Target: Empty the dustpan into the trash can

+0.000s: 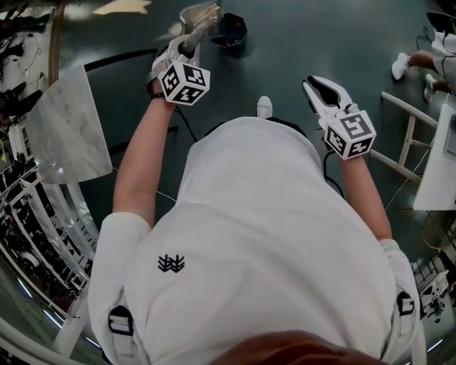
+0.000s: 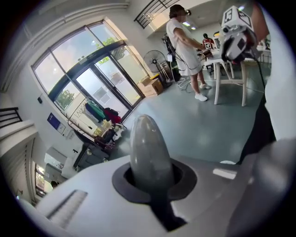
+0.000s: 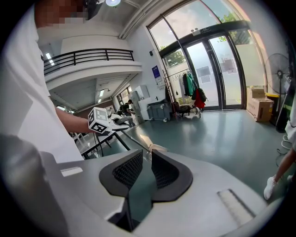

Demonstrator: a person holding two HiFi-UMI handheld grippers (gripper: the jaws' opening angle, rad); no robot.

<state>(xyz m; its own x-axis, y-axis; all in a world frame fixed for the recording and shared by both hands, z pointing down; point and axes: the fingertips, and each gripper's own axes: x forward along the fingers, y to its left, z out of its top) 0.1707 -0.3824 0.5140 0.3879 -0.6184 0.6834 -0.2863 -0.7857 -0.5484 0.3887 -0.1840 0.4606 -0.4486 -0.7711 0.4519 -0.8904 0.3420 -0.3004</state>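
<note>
In the head view my left gripper (image 1: 187, 44) is held out ahead, shut on the grey handle (image 1: 191, 41) of a dustpan (image 1: 199, 14). The pan sits up beside a small black trash can (image 1: 231, 30) on the dark floor. The left gripper view shows the rounded handle end (image 2: 149, 150) sticking up between the jaws. My right gripper (image 1: 317, 87) hovers to the right, apart from both; its ribbed pads (image 3: 162, 169) stand a little apart with nothing between them. The right gripper view also shows the left gripper (image 3: 105, 122) and the dustpan (image 3: 156, 148) beyond it.
A marble slab (image 1: 68, 132) lies at the left by cluttered racks. At the right are a white wooden frame (image 1: 410, 139) and another person's shoe (image 1: 400, 65). The left gripper view shows a person (image 2: 185, 44) by a white table, a fan (image 2: 155, 60) and glass doors (image 2: 99, 83).
</note>
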